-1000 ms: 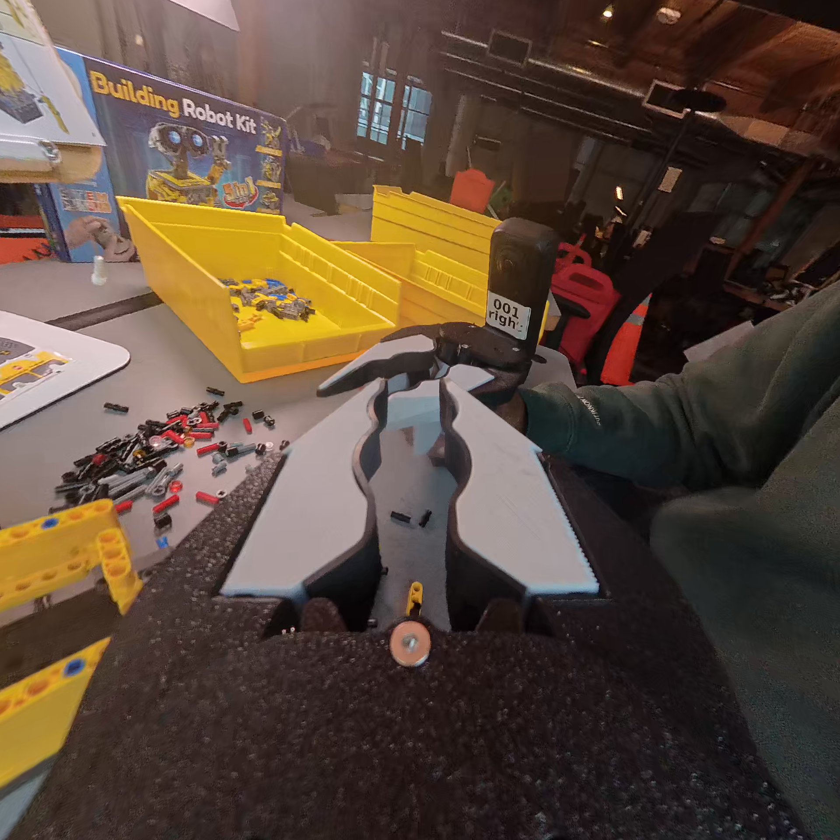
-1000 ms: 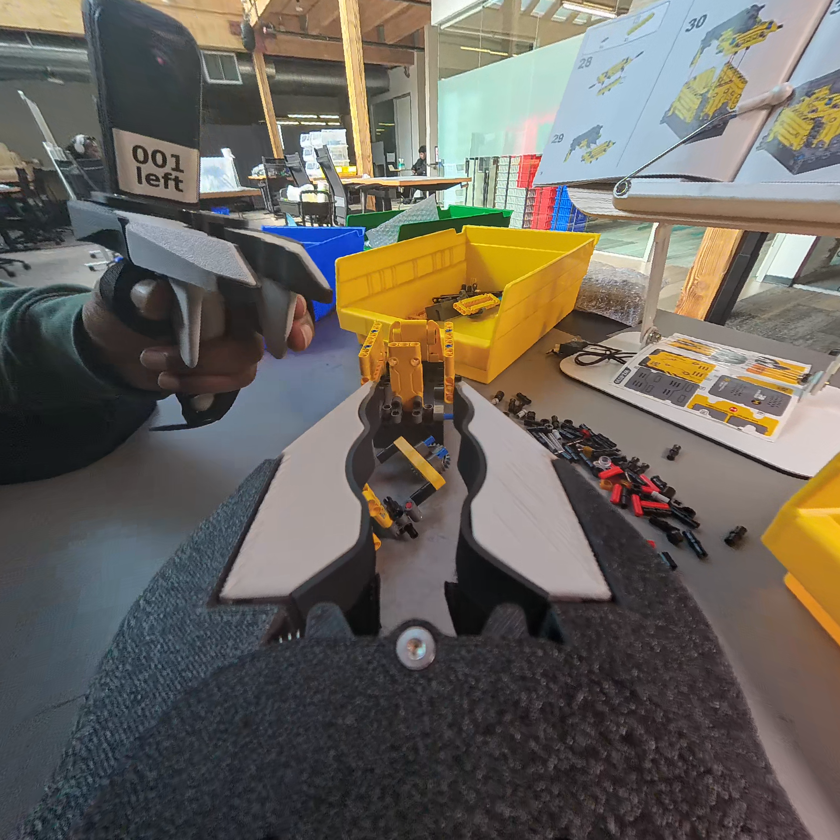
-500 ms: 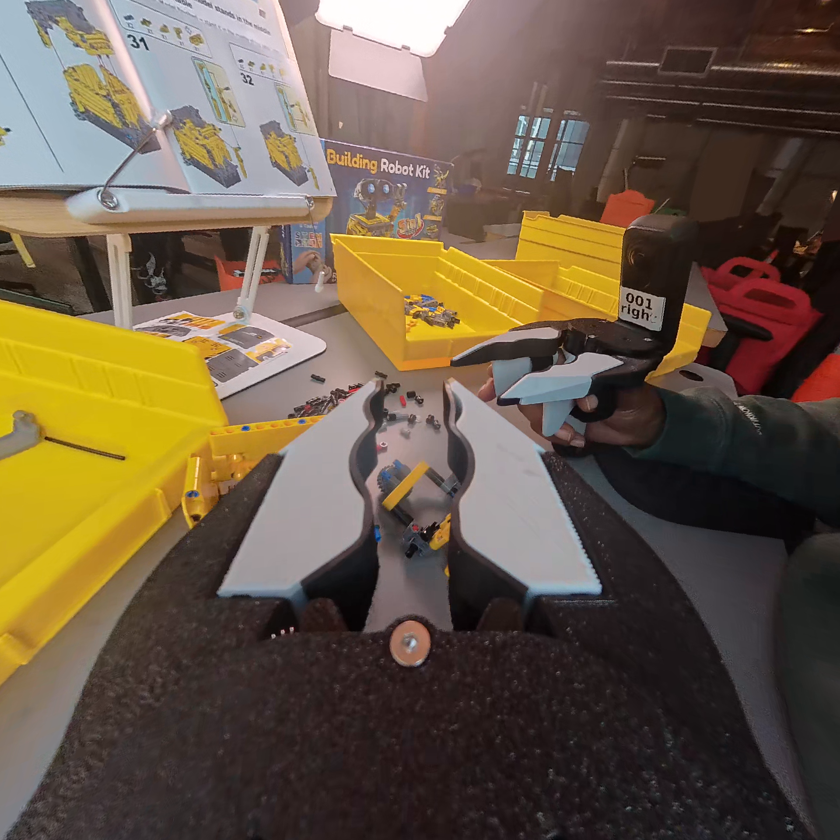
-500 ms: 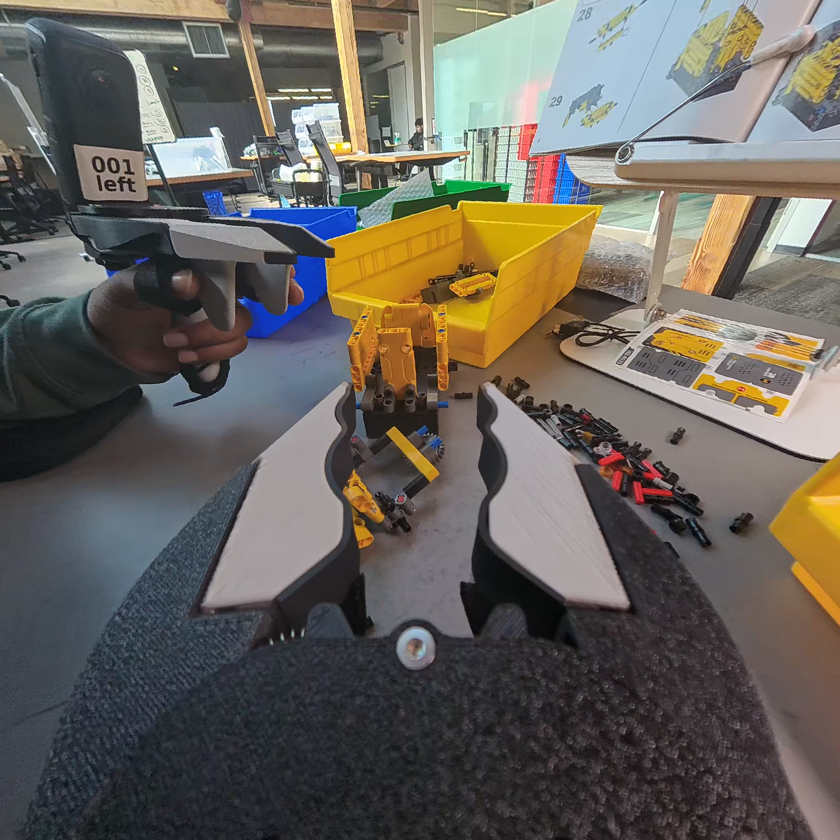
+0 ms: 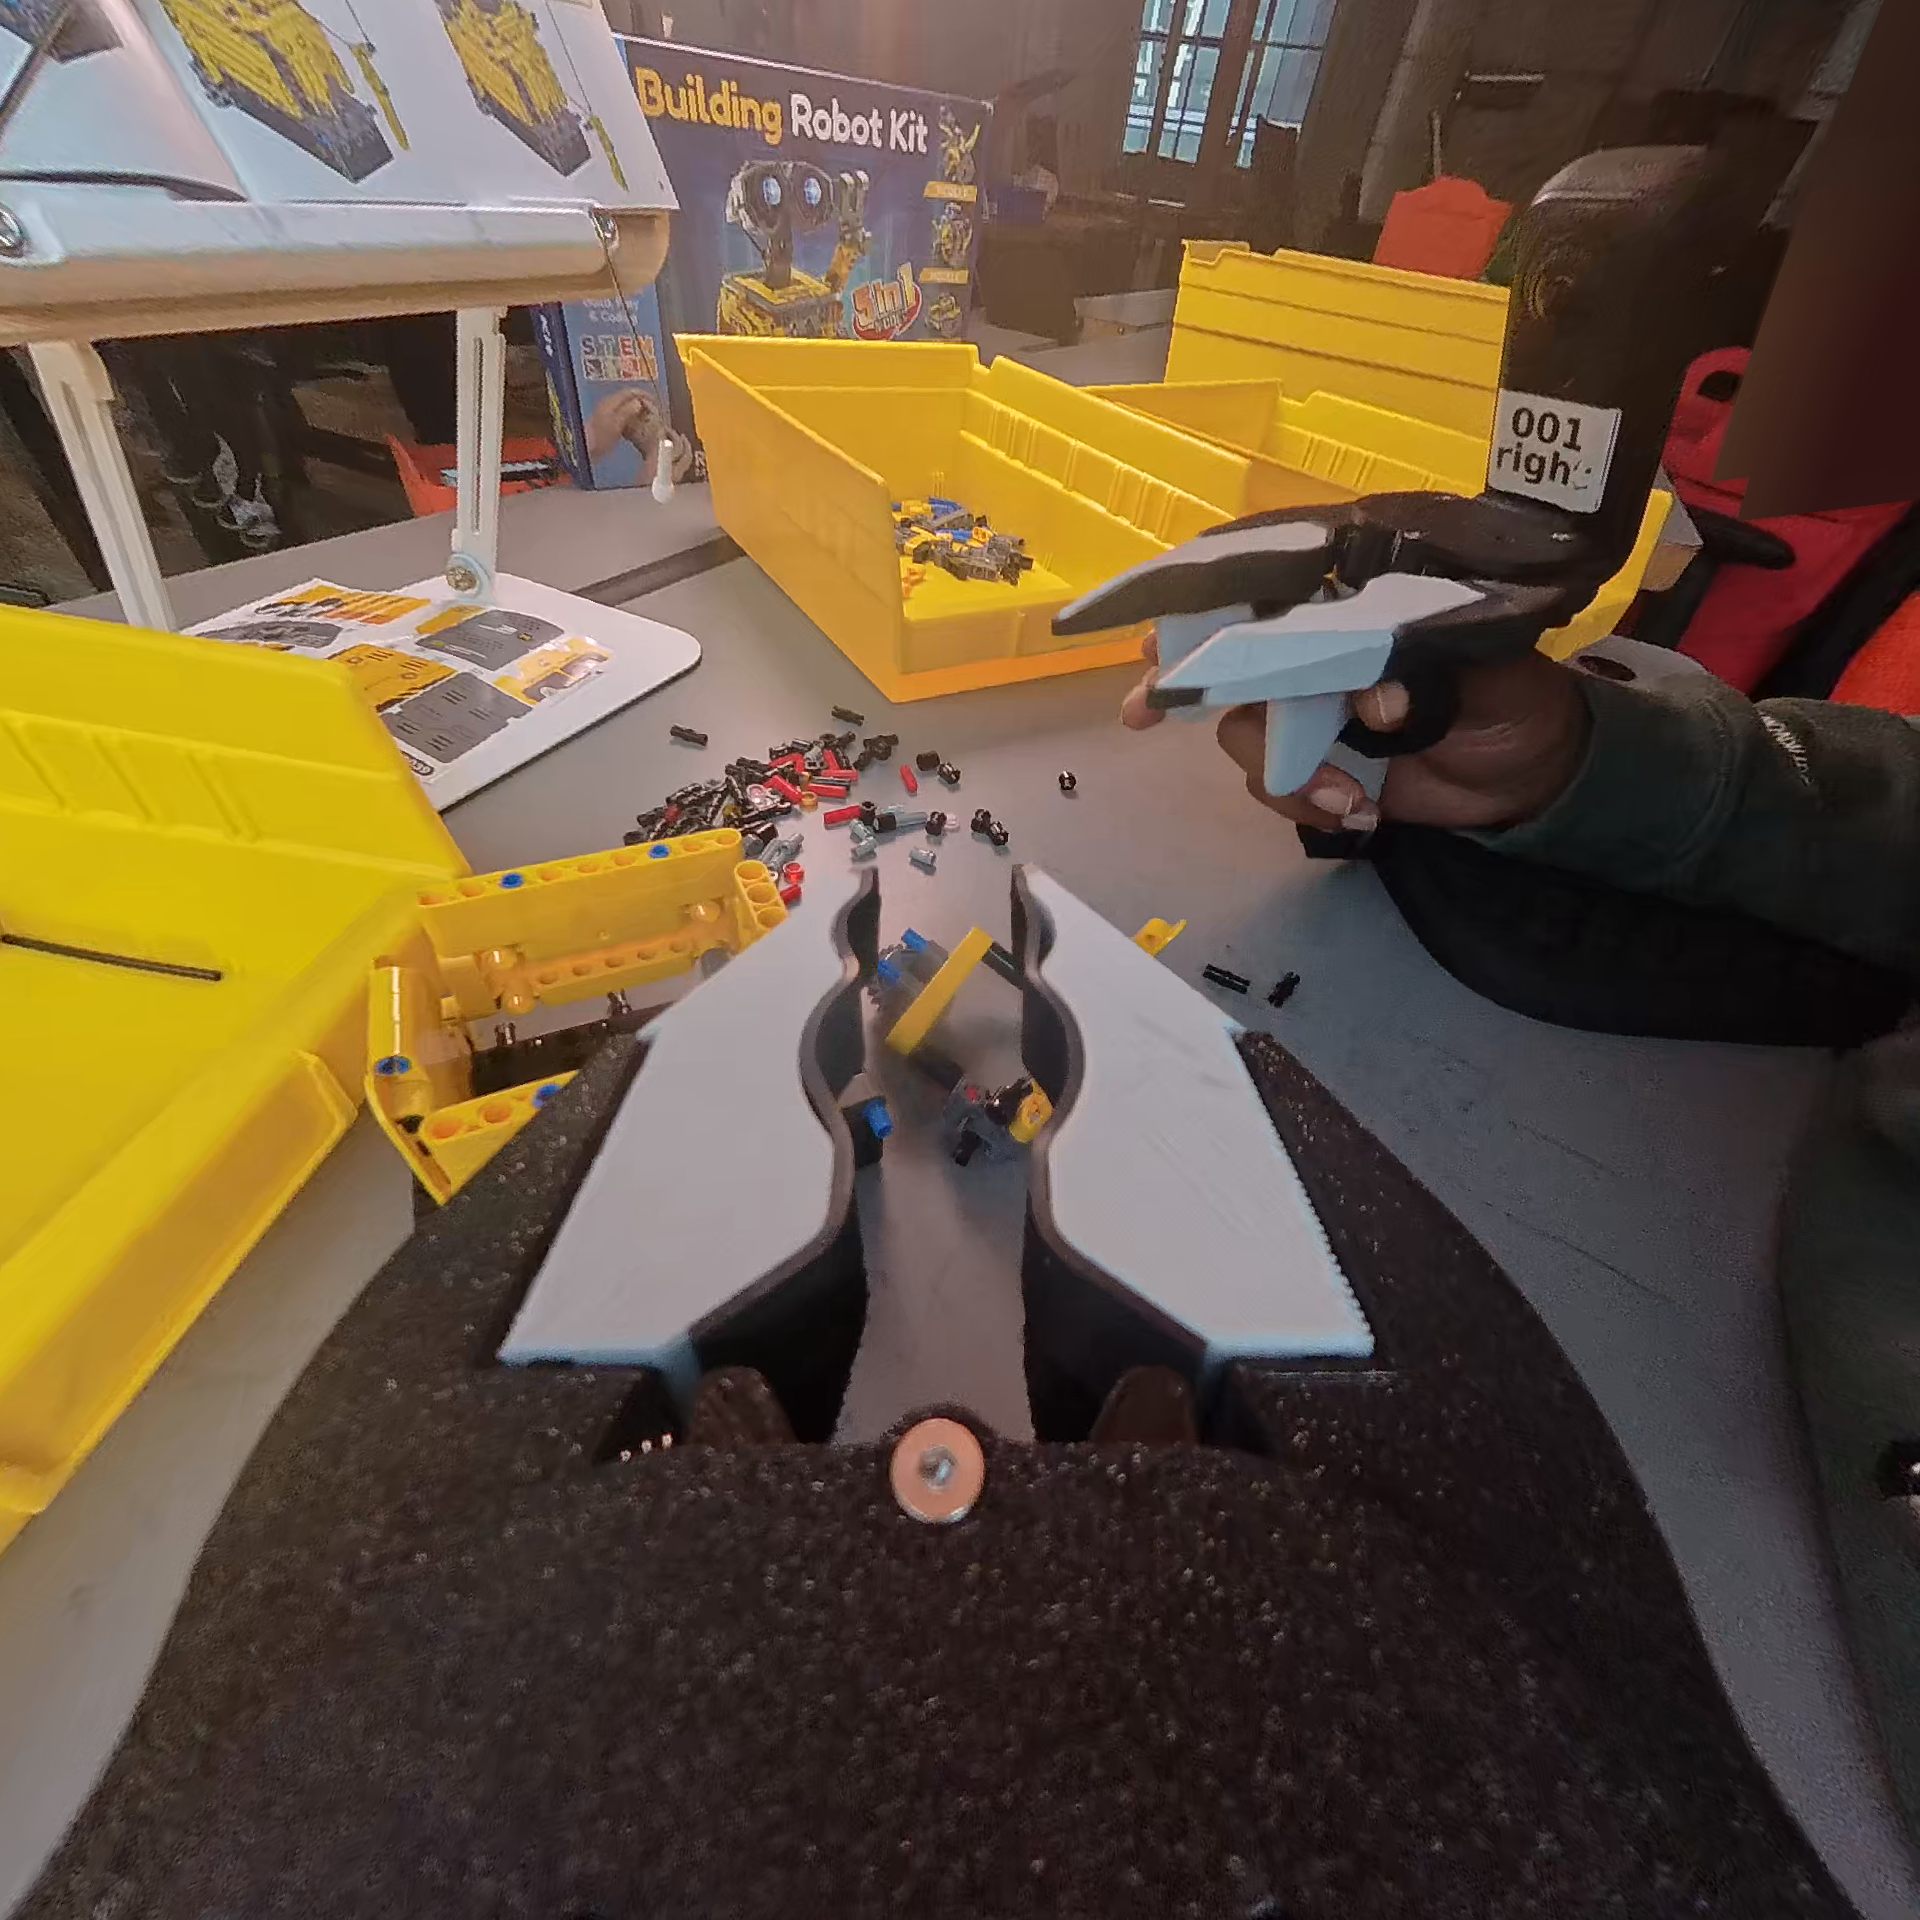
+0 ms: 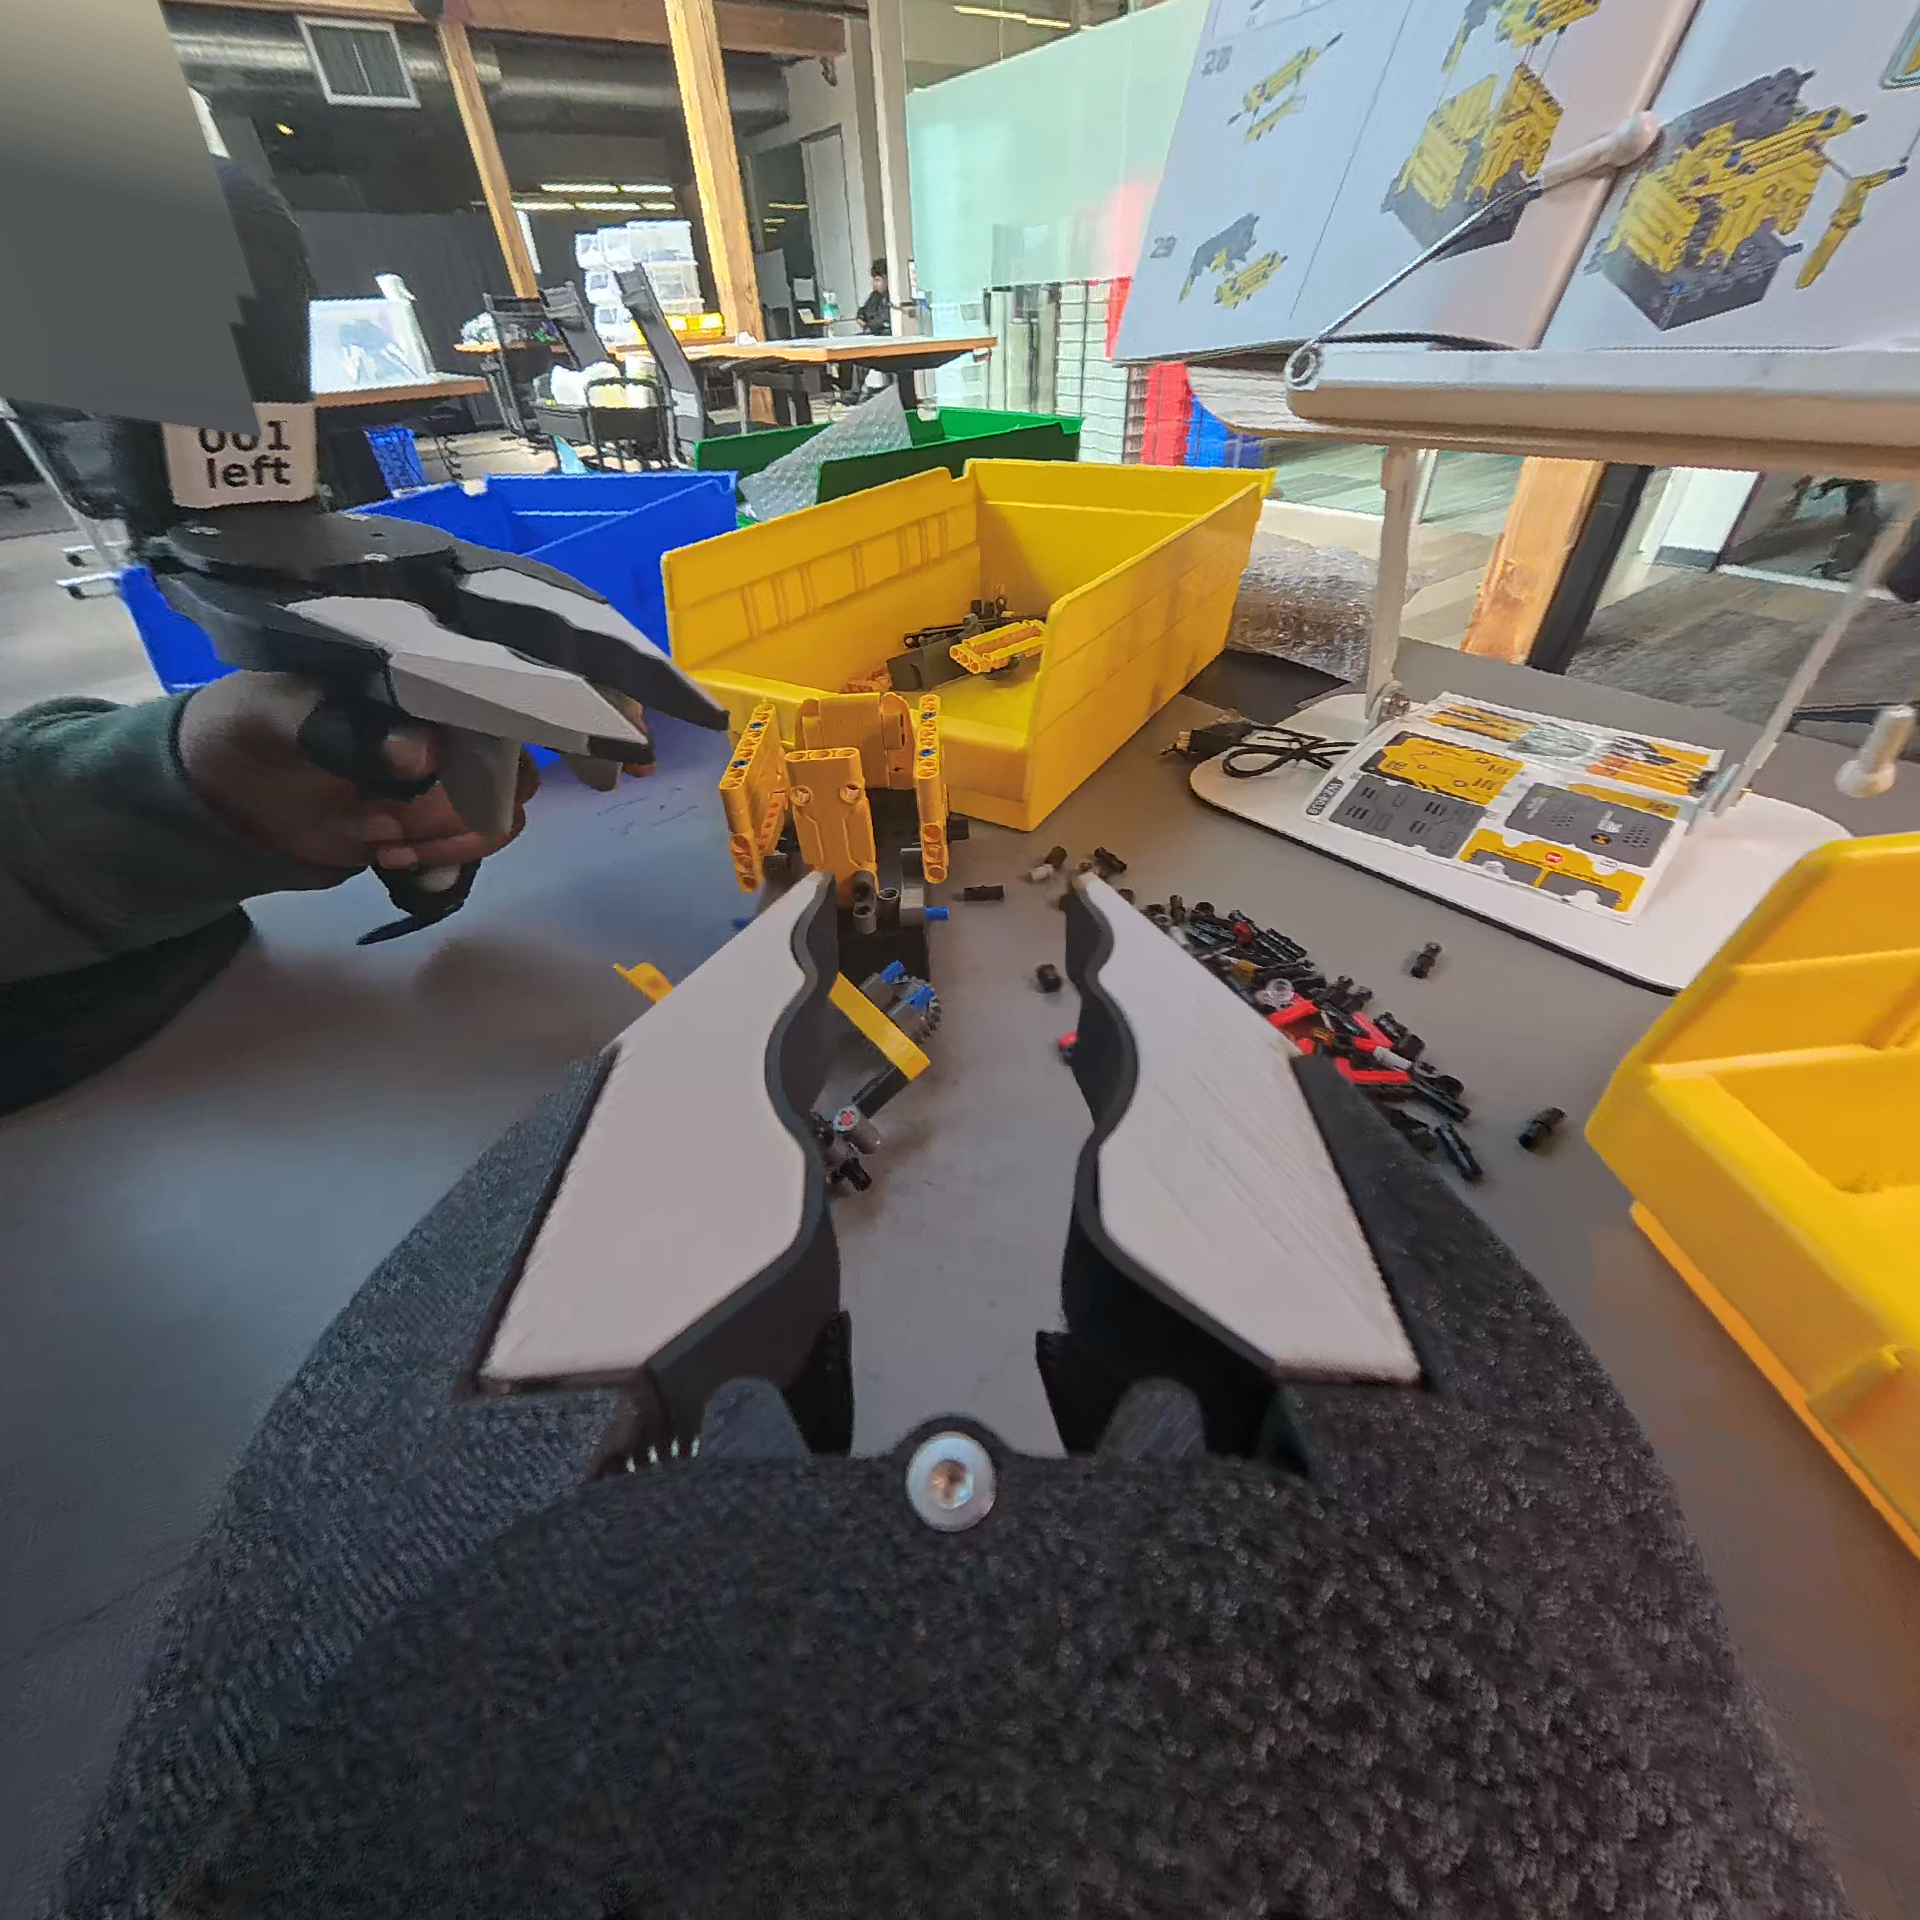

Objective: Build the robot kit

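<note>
My left gripper (image 5: 945, 883) hangs above the grey table, jaws a narrow gap apart and empty. Below it lies a small sub-assembly (image 5: 935, 997) with a yellow beam, blue pins and a gear. A larger yellow beam build (image 5: 582, 935) stands just left of it. My right gripper (image 6: 951, 894) is wide open and empty, low over the table. Its left finger is beside the same sub-assembly (image 6: 883, 1023), and the yellow build (image 6: 831, 790) stands just beyond its tips. The left gripper also shows in the right wrist view (image 6: 675, 732), raised at the left. The right gripper shows in the left wrist view (image 5: 1112, 665).
Loose black and red pins (image 5: 800, 790) (image 6: 1330, 1018) lie scattered on the table. Yellow bins stand behind (image 5: 831, 499) (image 6: 852, 592), at the left (image 5: 156, 935) and at the right (image 6: 1766, 1143). An instruction booklet on a stand (image 6: 1558, 156) overhangs a sticker sheet (image 6: 1507, 810). A blue box (image 5: 810, 208) stands at the back.
My right gripper has opened wider and drawn back from the yellow build. My left gripper has swung left and now points at the small sub-assembly, its gap unchanged.
</note>
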`<state>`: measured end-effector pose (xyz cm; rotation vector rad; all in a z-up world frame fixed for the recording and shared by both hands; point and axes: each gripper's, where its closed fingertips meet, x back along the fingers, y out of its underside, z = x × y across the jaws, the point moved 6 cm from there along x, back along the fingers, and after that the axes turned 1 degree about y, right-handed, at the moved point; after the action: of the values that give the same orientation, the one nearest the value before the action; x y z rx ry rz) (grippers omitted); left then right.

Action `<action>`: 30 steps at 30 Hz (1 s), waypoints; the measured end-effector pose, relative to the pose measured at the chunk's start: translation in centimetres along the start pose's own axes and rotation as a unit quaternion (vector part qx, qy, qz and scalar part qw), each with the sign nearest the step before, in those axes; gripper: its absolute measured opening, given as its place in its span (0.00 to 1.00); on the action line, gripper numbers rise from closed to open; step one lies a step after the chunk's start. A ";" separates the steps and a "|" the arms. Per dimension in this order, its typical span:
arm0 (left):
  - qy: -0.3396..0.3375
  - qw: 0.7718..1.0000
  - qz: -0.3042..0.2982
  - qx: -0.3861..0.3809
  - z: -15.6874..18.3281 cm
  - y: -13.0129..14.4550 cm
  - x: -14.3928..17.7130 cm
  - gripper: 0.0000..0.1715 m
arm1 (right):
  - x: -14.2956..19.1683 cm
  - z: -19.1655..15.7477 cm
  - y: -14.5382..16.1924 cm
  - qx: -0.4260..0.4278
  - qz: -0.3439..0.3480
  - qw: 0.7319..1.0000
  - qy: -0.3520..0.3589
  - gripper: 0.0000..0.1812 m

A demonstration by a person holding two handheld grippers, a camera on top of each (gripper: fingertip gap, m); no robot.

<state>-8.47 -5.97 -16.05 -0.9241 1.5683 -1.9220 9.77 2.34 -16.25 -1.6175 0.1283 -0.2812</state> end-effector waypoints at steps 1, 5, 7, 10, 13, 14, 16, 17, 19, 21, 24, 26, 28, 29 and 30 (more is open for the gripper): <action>0.003 1.000 -0.007 0.000 0.1 0.1 -0.1 0.14 | 0.3 0.6 0.0 0.003 -0.008 1.000 0.019 0.22; 0.006 0.999 -0.041 -0.027 0.5 1.0 -0.6 0.13 | 1.7 3.1 0.5 0.033 -0.085 0.993 0.072 0.16; 0.011 0.997 -0.061 -0.038 0.6 1.5 -0.9 0.13 | 2.6 3.8 0.6 0.056 -0.123 0.988 0.077 0.13; 0.034 0.995 -0.086 -0.047 1.2 2.2 -1.4 0.13 | 3.5 3.0 1.8 0.031 -0.197 0.980 -0.007 0.11; 0.047 0.991 -0.105 -0.061 1.7 2.8 -1.6 0.13 | 3.9 -0.3 3.4 0.032 -0.263 0.957 -0.121 0.11; 0.050 0.991 -0.110 -0.065 1.8 2.9 -1.7 0.13 | 3.9 -1.1 4.2 0.063 -0.296 0.943 -0.135 0.11; 0.054 0.989 -0.116 -0.070 2.0 3.1 -1.8 0.12 | 4.1 -2.8 5.7 0.106 -0.347 0.916 -0.172 0.11; 0.054 0.989 -0.117 -0.072 2.1 3.2 -1.9 0.12 | 4.0 -3.3 5.9 0.111 -0.354 0.910 -0.182 0.11; 0.057 0.989 -0.120 -0.073 2.2 3.2 -1.9 0.12 | 3.8 -3.7 6.4 0.121 -0.373 0.902 -0.184 0.10; 0.061 0.988 -0.120 -0.075 2.4 3.2 -1.9 0.12 | 3.8 -3.7 6.8 0.130 -0.386 0.894 -0.186 0.08; 0.066 0.987 -0.123 -0.080 2.6 3.2 -1.9 0.12 | 3.7 -3.8 7.0 0.125 -0.382 0.896 -0.189 0.06; 0.074 0.986 -0.127 -0.082 2.8 3.3 -1.9 0.12 | 3.7 -3.9 7.0 0.128 -0.380 0.896 -0.190 0.05; 0.092 0.982 -0.136 -0.088 3.3 3.5 -1.9 0.11 | 3.6 -4.0 7.1 0.132 -0.373 0.898 -0.193 0.02; 0.100 0.980 -0.142 -0.093 3.5 3.7 -1.9 0.11 | 3.5 -4.0 7.1 0.132 -0.368 0.900 -0.192 0.02; 0.108 0.978 -0.149 -0.099 3.8 3.9 -1.9 0.11 | 3.3 -3.9 7.0 0.129 -0.360 0.904 -0.190 0.02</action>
<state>-4.55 -7.84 -19.80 -1.1202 1.8625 -2.1599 12.60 -2.75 -22.69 -1.3683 -0.7934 -0.5142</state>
